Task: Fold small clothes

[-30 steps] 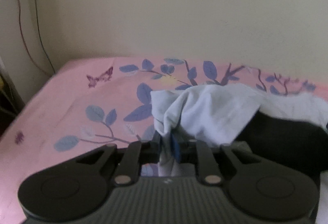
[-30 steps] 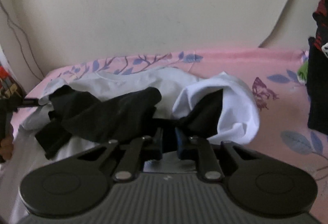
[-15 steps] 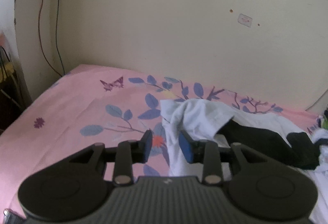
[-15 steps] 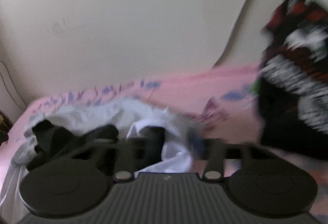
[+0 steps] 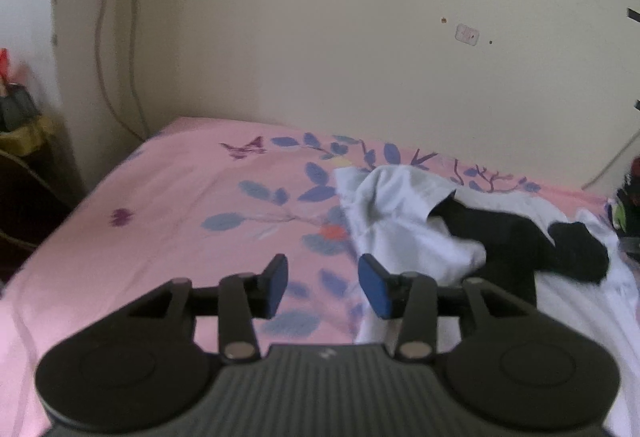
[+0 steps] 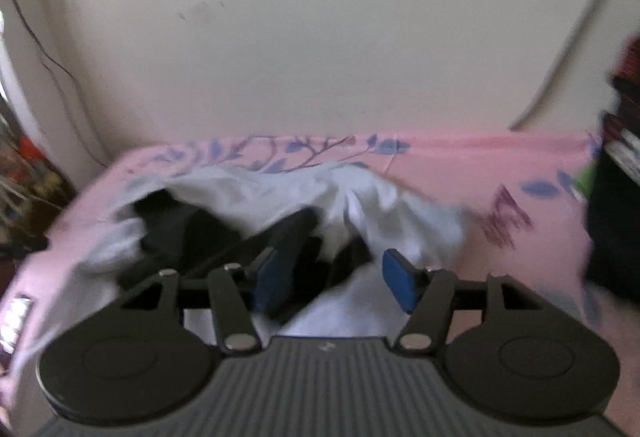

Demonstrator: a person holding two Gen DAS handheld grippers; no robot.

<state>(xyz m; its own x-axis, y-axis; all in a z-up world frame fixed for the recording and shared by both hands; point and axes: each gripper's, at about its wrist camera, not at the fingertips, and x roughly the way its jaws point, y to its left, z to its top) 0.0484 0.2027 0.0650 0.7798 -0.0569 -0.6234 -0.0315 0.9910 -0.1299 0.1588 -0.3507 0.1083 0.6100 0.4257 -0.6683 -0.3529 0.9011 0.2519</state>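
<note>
You hold the left gripper level above the pink floral bedsheet, jaws spread and empty, its blue-padded fingers pointing toward the cream wall. The crumpled white-and-black small garment lies ahead and to the right of these tongs, just beside the right finger. Your right gripper is likewise released, gripping nothing, hovering over the same garment, whose black folds sit between and beyond its fingers.

A home bedroom is shown: a bed covered by a pink floral bedsheet is set against a plain cream wall, with cables hung at far left.
</note>
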